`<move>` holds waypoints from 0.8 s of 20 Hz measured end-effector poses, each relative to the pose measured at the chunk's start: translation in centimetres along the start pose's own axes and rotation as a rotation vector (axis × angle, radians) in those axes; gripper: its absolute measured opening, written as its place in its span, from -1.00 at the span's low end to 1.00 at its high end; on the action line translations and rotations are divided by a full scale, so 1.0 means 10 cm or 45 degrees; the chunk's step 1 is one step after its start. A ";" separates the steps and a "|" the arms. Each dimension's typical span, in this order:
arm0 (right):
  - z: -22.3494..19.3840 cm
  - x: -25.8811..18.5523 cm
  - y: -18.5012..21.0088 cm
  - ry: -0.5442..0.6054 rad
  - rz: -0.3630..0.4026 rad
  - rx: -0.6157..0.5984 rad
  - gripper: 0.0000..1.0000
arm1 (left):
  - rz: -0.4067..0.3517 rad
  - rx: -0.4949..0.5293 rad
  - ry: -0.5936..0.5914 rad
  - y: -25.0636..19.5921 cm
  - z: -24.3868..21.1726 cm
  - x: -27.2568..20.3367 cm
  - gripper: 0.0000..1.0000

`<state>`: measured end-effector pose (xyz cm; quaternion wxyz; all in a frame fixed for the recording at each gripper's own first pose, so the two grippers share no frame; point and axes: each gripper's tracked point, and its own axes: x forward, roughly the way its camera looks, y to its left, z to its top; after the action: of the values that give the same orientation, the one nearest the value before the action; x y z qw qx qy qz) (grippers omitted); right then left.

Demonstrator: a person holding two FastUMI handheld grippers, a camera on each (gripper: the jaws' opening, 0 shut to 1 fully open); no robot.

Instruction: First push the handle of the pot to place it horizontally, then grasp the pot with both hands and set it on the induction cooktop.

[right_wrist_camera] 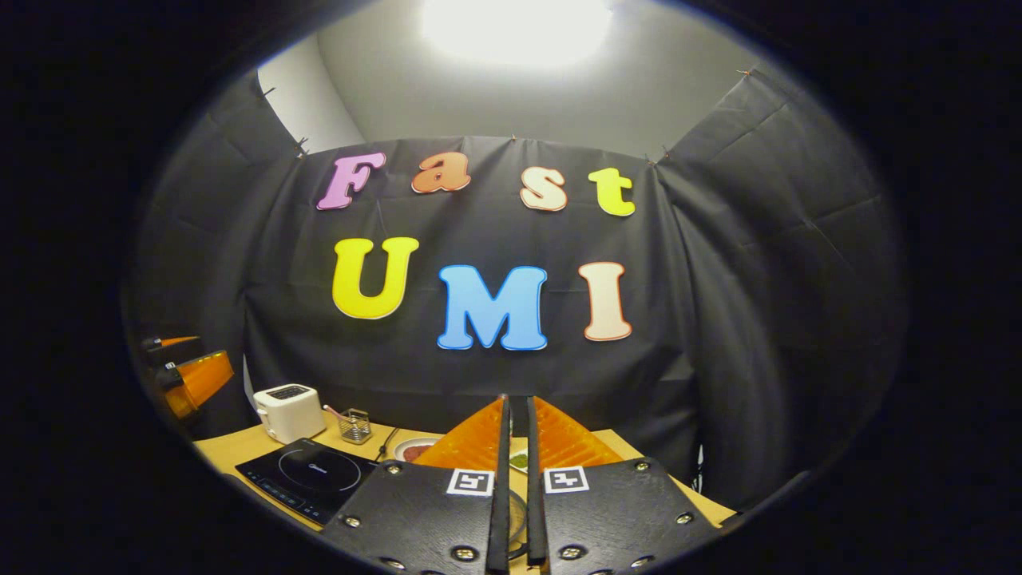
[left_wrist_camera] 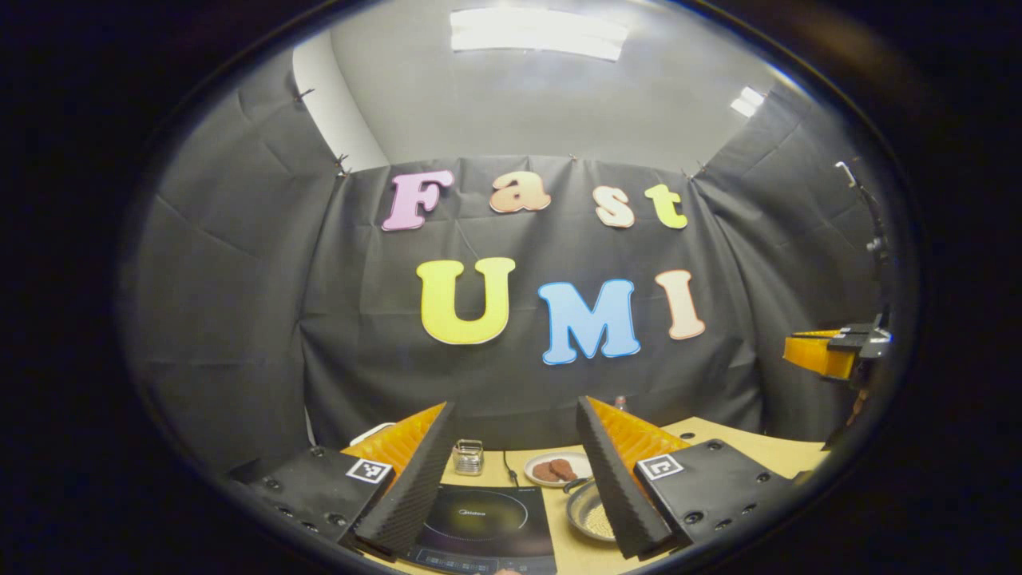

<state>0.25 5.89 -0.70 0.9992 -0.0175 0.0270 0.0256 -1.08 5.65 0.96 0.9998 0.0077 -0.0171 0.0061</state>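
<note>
Both grippers held high over the table, pot untouched beside the cooktop

The induction cooktop (left_wrist_camera: 487, 523) lies on the table (left_wrist_camera: 766, 447), the pot (left_wrist_camera: 592, 513) just to its right, its handle hidden behind the left gripper (left_wrist_camera: 511, 447), whose jaws gape wide and empty. The right gripper (right_wrist_camera: 517, 447) is almost closed on nothing. Risk: a blind handle push could slide the pot into the plate (left_wrist_camera: 559, 469) behind it
</note>
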 end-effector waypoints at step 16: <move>-0.53 -0.21 0.49 0.225 0.224 -0.051 -0.99 | -0.010 0.014 -0.038 0.38 0.00 -0.24 0.92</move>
<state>-2.36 10.51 -6.04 0.9862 -0.0371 0.1159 0.1122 -3.50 9.45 0.97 0.9994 0.0133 -0.0321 0.0022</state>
